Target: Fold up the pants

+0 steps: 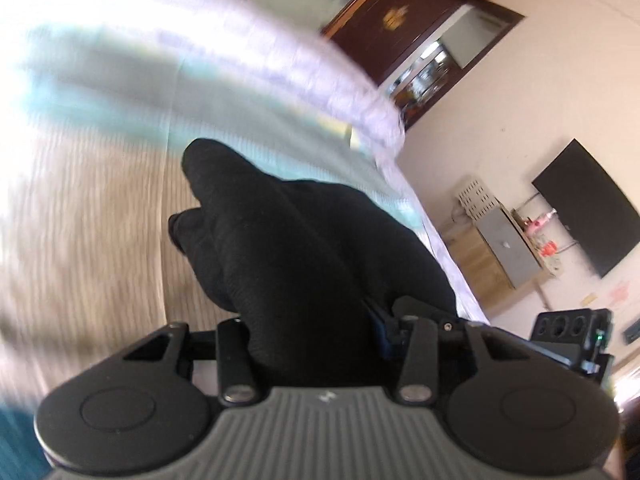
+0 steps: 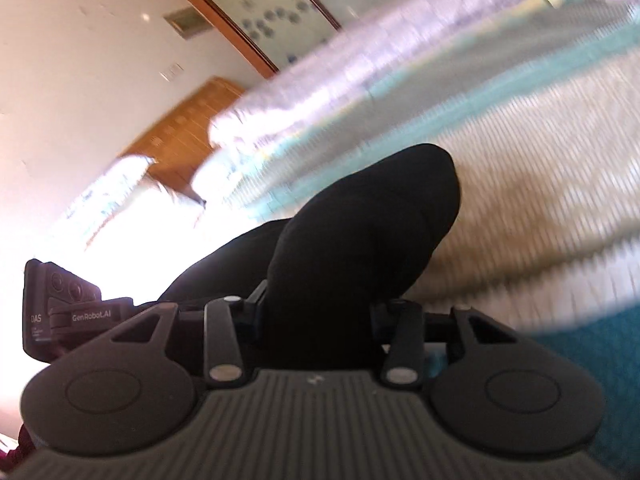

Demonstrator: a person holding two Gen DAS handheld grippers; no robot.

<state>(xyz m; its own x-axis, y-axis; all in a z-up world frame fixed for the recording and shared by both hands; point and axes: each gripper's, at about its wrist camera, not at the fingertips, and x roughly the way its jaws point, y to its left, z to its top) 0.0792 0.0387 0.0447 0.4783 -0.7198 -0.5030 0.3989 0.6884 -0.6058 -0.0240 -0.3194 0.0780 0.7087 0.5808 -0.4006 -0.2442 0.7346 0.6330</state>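
Left claw (image 1: 316, 320) grips black pants (image 1: 304, 240); television (image 1: 588, 208) there only.

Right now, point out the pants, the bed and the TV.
pants (image 1: 280, 248): left wrist view, bunched black cloth ahead of the gripper.
bed (image 2: 520, 200): right wrist view, striped cover.
TV (image 1: 588, 208): left wrist view, dark screen's middle.

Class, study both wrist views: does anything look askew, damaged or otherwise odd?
Nothing damaged or spilled. The black pants are bunched in thick, uneven folds rather than lying flat, gripped by the left claw and right claw above the striped bedspread. The background is blurred.
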